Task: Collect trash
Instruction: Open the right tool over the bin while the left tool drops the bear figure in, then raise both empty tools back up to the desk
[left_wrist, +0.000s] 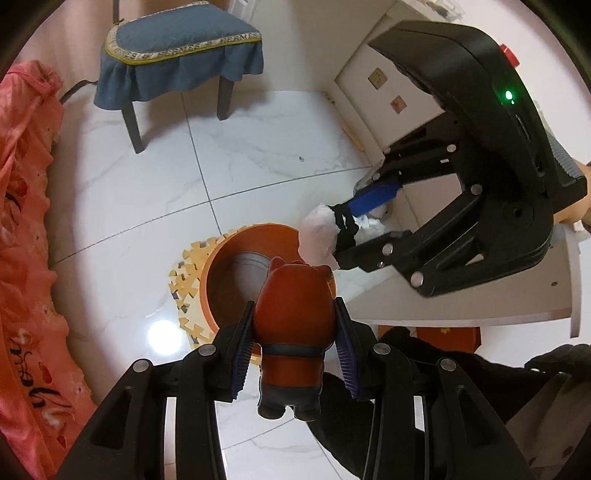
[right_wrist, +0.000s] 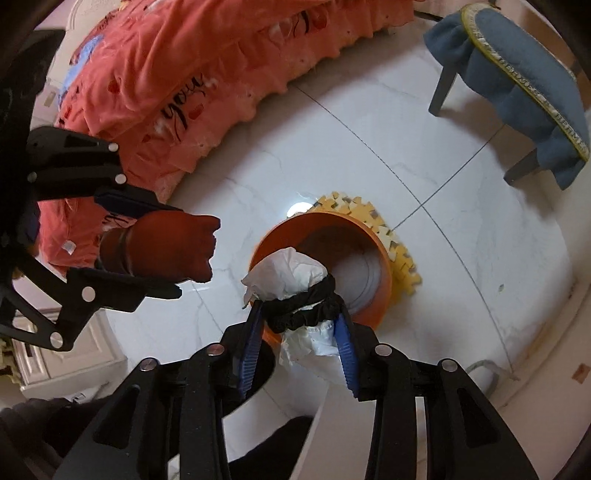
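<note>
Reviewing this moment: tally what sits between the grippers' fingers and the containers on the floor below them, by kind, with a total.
Toy figures: 1, the red-brown toy figure between the left gripper fingers.
Tissue wads: 1, the white tissue wad between the right gripper fingers.
Hair ties: 1, the black hair tie wrapped around it.
Bins: 1, the orange bin on the floor.
Total: 4

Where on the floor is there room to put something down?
The white tile floor is bare between the blue chair, the pink bedspread and the orange bin. It gets crowded right over the bin, where the red toy and the white wad hang, and at the yellow mat.
</note>
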